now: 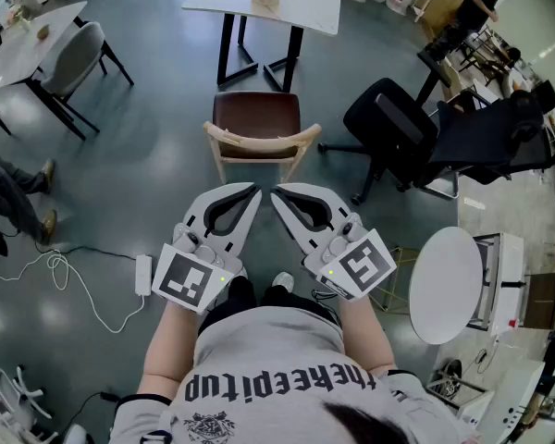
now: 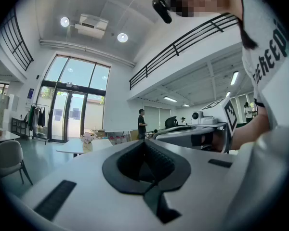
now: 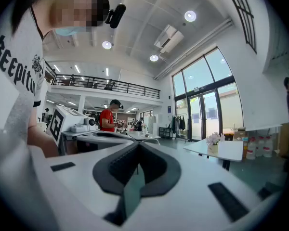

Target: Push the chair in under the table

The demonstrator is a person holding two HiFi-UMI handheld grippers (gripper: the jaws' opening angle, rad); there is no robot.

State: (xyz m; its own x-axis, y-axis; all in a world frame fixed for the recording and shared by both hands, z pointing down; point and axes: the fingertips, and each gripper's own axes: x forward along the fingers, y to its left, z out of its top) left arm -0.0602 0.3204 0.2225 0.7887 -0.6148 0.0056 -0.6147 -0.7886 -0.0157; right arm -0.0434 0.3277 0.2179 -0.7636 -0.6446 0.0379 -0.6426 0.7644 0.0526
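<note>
Behind the chair (image 1: 256, 132), your left gripper (image 1: 255, 189) and right gripper (image 1: 276, 192), both pressed shut and empty, may shove it askew into the seemingly narrow legs of the table (image 1: 307, 9).

The left gripper (image 1: 254, 190) is held level and pointed toward 1 o'clock, and the right gripper (image 1: 276, 193) toward 11 o'clock, so their tips are brought near each other. The jaws of both grippers are closed, with nothing gripped between them.

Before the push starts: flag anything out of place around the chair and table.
The chair stands pulled out, not tucked under the white table. A loose white cable trails over the floor at left. Nothing looks spilled or damaged.
</note>
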